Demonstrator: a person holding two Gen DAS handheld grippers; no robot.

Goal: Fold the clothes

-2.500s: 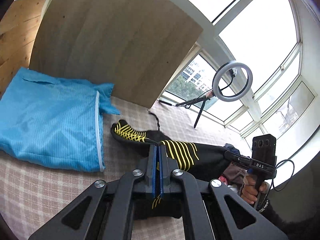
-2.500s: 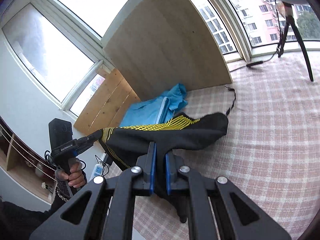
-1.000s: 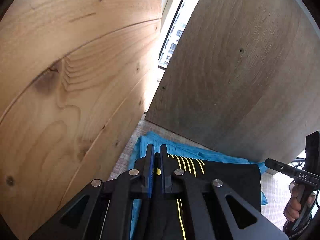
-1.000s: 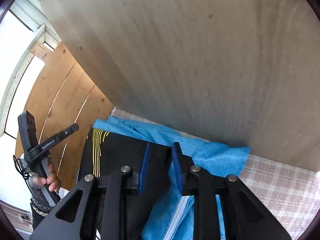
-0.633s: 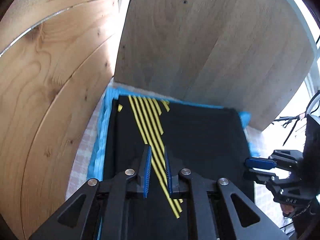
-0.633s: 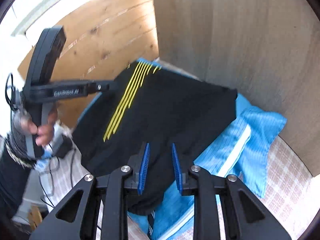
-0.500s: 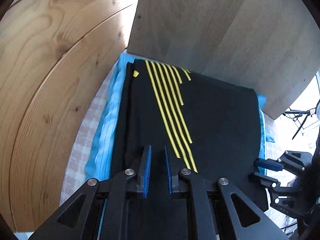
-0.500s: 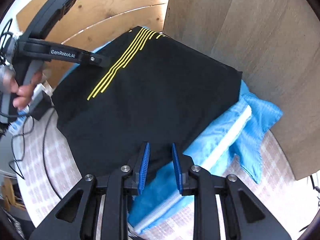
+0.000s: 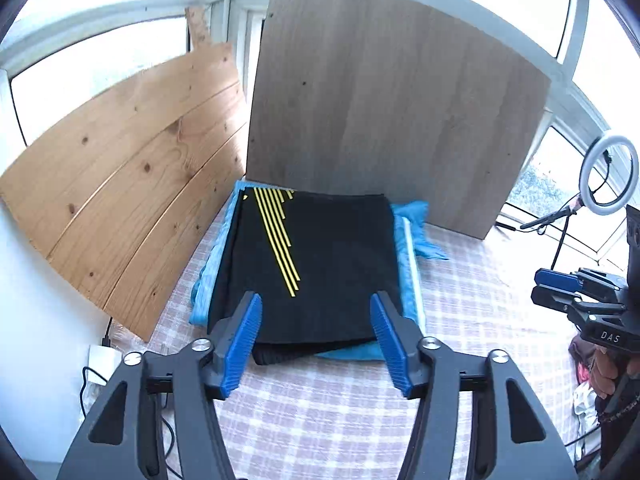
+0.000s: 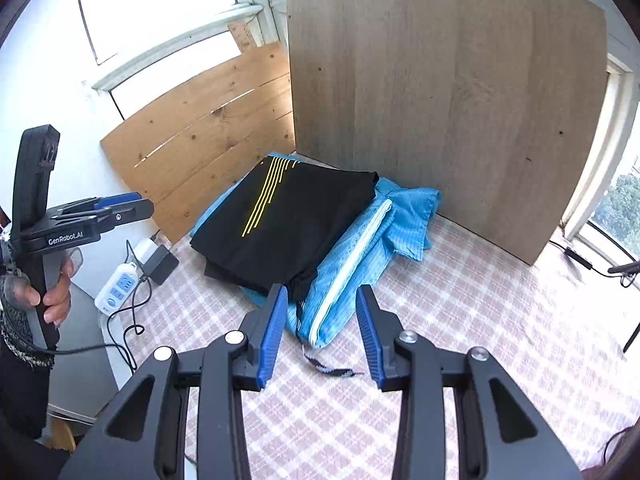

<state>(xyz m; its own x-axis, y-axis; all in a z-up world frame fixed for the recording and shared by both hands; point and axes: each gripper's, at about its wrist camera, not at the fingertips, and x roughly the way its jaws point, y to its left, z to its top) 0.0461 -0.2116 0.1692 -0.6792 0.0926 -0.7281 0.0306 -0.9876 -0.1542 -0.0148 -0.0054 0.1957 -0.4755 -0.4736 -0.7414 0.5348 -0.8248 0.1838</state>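
Note:
A folded black garment with yellow stripes (image 9: 320, 256) lies flat on top of a folded blue garment (image 9: 408, 240), on the checked surface near the back boards. It also shows in the right wrist view (image 10: 288, 212), with the blue garment (image 10: 360, 232) sticking out to its right. My left gripper (image 9: 316, 324) is open and empty, just in front of the stack's near edge. My right gripper (image 10: 320, 324) is open and empty, over the blue garment's near corner. A dark drawstring (image 10: 324, 364) trails onto the surface below it.
A grey-brown board (image 9: 392, 120) and a pine board (image 9: 132, 184) stand behind the stack. A ring light (image 9: 608, 176) stands at the right. A power strip and adapter (image 10: 132, 272) lie at the left. Other clothes (image 9: 584, 380) lie at the right edge.
Both grippers carried the black garment onto the blue one, let go of it and opened wide. They have pulled back from the stack.

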